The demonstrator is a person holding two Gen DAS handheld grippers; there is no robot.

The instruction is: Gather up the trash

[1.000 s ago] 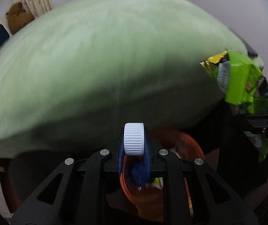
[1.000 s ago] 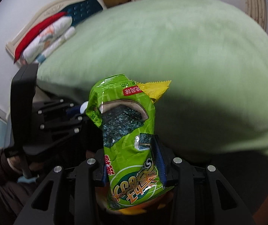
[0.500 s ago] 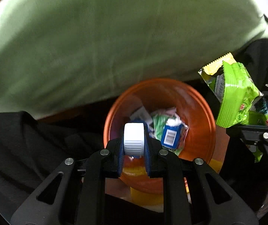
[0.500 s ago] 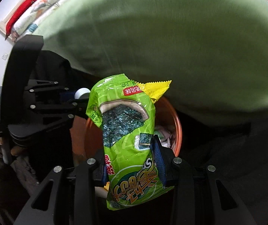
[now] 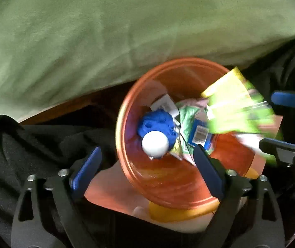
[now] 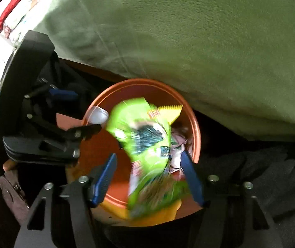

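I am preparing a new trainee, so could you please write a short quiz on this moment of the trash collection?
1. True or false: the left gripper is open.
2. The blurred green snack bag is: A) clamped in the right gripper, B) loose between its open jaws above the orange bin, C) lying on the green blanket.
3. Fill in: the white cap sits inside the ____.

Key: 1 true; 2 B; 3 bin.

Green bedspread (image 5: 110, 31), dim surroundings.
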